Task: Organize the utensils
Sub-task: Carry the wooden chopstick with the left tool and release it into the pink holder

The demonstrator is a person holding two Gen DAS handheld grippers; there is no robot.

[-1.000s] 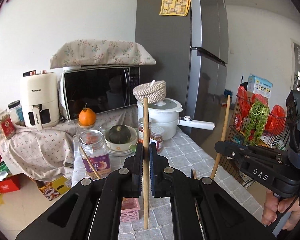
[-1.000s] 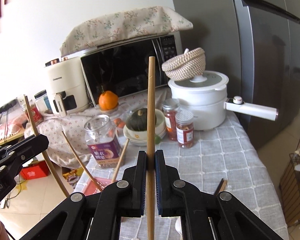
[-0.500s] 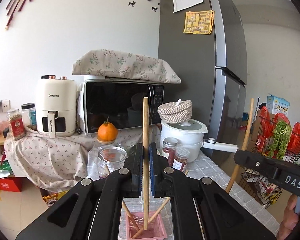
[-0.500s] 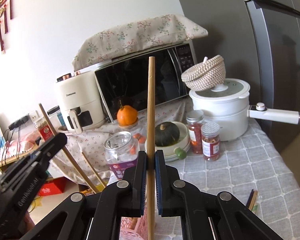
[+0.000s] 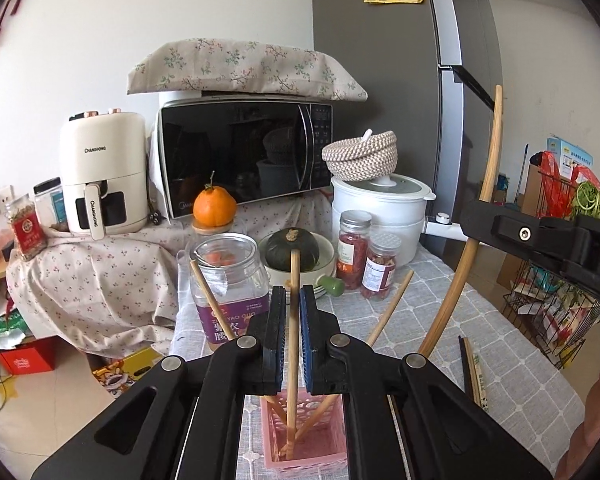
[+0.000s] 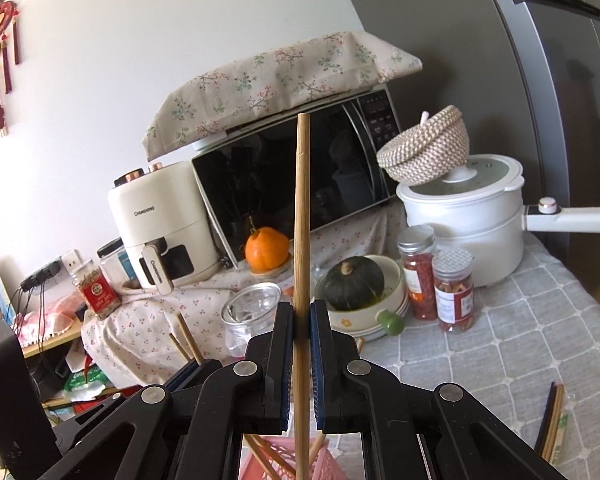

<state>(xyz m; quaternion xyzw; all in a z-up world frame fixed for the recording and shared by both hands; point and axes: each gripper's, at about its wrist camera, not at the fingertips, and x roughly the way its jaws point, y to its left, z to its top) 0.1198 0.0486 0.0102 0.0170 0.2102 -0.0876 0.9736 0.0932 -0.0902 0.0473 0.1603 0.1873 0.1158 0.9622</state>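
Observation:
My left gripper [image 5: 293,296] hovers just above a pink slotted basket [image 5: 332,456] on the grey checked tablecloth. Its jaws are opening. A wooden chopstick [image 5: 295,272] stands loose between the pads, its lower end down in the basket. Two more chopsticks [image 5: 388,308] lean out of that basket. My right gripper [image 6: 301,308] is shut on another upright wooden chopstick [image 6: 301,220], above the basket's [image 6: 260,466] near side. From the left wrist view, the right gripper [image 5: 540,236] sits at the right with its chopstick [image 5: 490,160].
A pair of dark chopsticks [image 5: 472,368] lies on the cloth to the right. Behind the basket stand a glass jar [image 5: 230,280], a pumpkin in a bowl [image 5: 294,248], two spice jars [image 5: 354,240] and a white pot [image 5: 384,208]. A wire rack [image 5: 556,320] stands beyond the table's right edge.
The left gripper came down over the pink basket, and its chopstick slid down between the jaws into the basket. The right gripper shifted sideways toward the basket, still holding its chopstick.

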